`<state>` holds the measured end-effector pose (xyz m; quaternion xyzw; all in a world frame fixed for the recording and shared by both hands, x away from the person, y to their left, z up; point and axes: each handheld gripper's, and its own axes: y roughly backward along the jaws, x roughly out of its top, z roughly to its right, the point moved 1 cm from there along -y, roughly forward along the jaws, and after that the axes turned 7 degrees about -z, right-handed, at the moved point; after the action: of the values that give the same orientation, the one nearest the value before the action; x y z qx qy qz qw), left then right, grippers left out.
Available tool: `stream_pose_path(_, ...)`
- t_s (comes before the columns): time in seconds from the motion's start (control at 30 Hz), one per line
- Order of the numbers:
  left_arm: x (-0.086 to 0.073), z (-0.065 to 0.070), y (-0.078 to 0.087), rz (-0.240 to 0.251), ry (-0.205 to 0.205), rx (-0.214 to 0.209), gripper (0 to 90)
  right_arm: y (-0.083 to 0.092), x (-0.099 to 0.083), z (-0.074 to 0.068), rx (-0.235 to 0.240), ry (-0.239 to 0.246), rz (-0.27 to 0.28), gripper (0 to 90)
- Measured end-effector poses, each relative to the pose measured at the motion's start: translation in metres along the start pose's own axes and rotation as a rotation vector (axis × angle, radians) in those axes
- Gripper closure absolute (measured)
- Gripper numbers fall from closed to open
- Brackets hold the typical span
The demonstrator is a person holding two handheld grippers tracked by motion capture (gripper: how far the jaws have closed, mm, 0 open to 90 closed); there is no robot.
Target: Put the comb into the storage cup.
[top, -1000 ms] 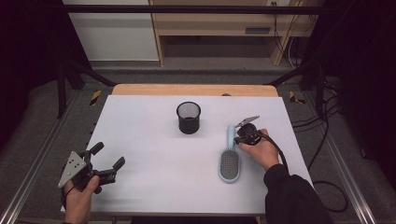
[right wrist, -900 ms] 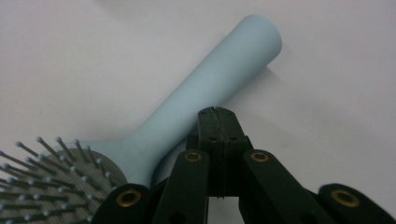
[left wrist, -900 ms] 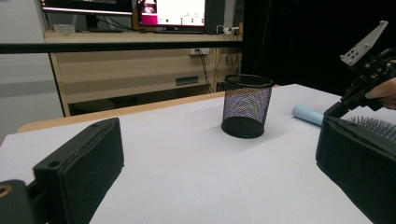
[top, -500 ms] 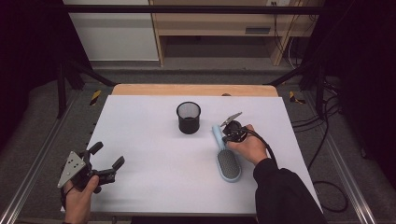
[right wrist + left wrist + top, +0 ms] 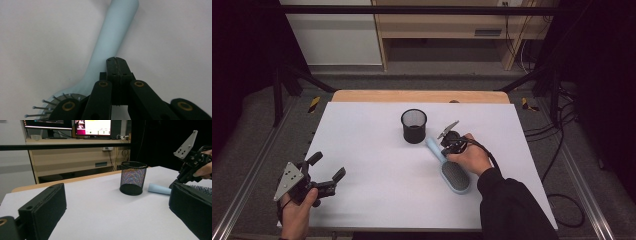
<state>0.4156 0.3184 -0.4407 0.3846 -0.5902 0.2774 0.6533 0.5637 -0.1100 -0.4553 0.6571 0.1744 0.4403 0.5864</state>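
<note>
Since the earlier frame, the light blue hairbrush (image 5: 451, 167) has been swung so its handle points toward the black mesh cup (image 5: 414, 126), pushed by the right gripper (image 5: 450, 145), seen from above at centre right of the white table (image 5: 372, 150). At the near left edge, the left gripper (image 5: 325, 172) is held with jaws apart, empty. From the left gripper view, the brush handle (image 5: 159, 188) is seen lying just right of the cup (image 5: 132, 178). From the right gripper view, the jaws are seen pressed together, tips against the handle (image 5: 112, 37).
</note>
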Motion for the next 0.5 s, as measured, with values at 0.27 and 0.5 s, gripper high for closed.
stream_pose_path(0.27, 0.0, 0.0, 0.0, -0.001, -0.002, 0.001, 1.2, -0.001, 0.011, -0.02, 0.031, 0.102, -0.035, 90.0)
stream_pose_path(0.5, 0.0, 0.0, 0.001, -0.001, -0.002, 0.001, 1.2, -0.004, 0.024, -0.047, 0.06, 0.187, -0.058, 90.0)
